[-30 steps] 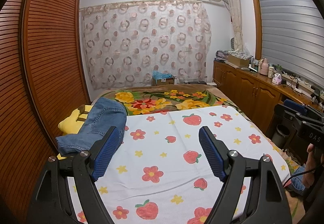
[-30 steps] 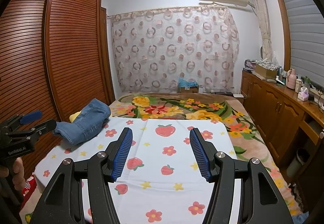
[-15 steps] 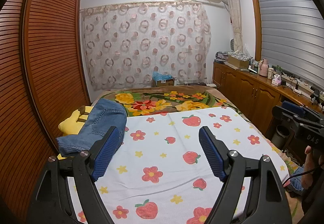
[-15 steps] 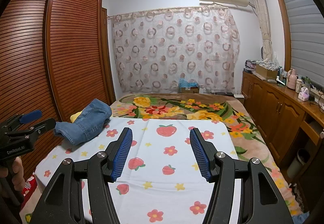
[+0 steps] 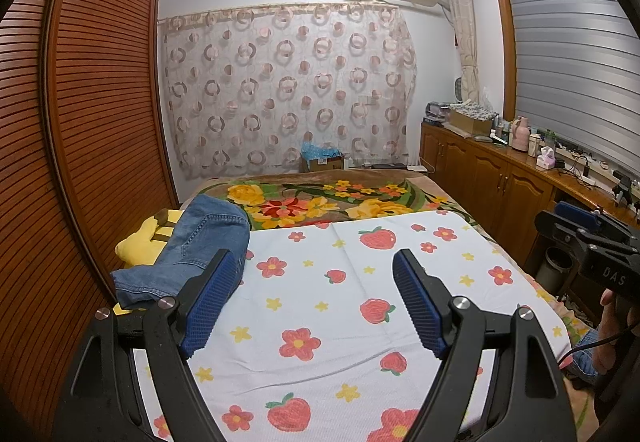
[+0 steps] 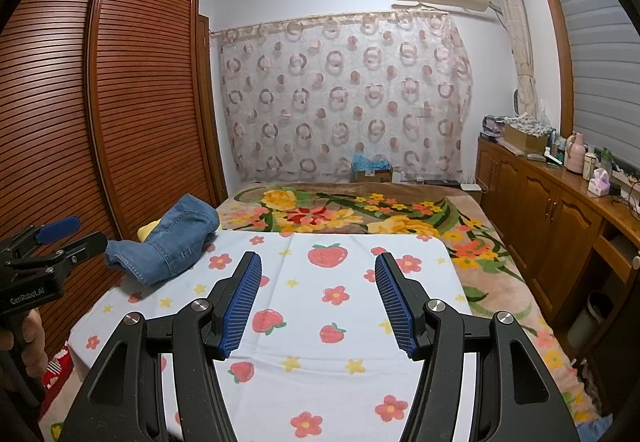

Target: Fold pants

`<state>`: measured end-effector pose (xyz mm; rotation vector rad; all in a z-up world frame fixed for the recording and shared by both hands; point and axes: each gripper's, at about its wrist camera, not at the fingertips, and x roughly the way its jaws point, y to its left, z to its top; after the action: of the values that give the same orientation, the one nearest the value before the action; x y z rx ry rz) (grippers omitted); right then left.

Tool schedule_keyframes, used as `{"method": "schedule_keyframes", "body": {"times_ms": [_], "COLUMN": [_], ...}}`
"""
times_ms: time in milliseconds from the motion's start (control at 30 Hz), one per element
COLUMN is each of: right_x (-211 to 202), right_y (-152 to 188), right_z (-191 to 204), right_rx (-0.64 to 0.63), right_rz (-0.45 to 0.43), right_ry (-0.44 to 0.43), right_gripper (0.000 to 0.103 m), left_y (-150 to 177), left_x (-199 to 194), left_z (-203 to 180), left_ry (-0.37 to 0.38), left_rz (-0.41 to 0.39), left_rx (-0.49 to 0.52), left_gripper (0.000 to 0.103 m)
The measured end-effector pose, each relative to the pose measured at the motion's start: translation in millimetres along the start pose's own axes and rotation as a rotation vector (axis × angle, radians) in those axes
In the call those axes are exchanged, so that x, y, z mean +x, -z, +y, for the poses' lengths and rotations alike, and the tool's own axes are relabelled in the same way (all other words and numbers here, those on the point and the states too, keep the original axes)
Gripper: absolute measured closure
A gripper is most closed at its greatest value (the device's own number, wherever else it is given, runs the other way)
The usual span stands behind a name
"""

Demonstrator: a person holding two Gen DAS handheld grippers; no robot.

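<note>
We hold the left gripper (image 5: 314,298) and right gripper (image 6: 318,300) above the strawberry sheet (image 5: 344,306), both spread wide and empty. The jeans (image 5: 192,250) lie bunched at the sheet's far left corner, partly on a yellow cushion (image 5: 140,240). We should probably drag them onto the sheet's bare middle, away from the wardrobe-side edge.

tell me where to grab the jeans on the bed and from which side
Take the jeans by the loose end that sticks out toward the near edge of the bed. The rest lies bunched over the yellow pillow. The open left gripper sits closest, so I would come in low from the strawberry sheet side and pinch that edge.
</note>
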<state>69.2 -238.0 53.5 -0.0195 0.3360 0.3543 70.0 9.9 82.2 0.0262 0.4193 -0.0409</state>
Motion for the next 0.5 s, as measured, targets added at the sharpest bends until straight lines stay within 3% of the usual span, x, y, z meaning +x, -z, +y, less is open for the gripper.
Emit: {"method": "schedule_keyframes", "body": {"times_ms": [500], "right_x": [0.3], "right_y": [0.6], "right_z": [1.3], "right_rx": [0.000], "right_rz": [-0.003], "right_ry": [0.001], "right_gripper": [0.042], "left_y": [0.0], "left_x": [-2.9], "left_z": [-0.7], "left_ry": [0.002], "left_rz": [0.001], "left_rx": [-0.003], "left_gripper": [0.022]}}
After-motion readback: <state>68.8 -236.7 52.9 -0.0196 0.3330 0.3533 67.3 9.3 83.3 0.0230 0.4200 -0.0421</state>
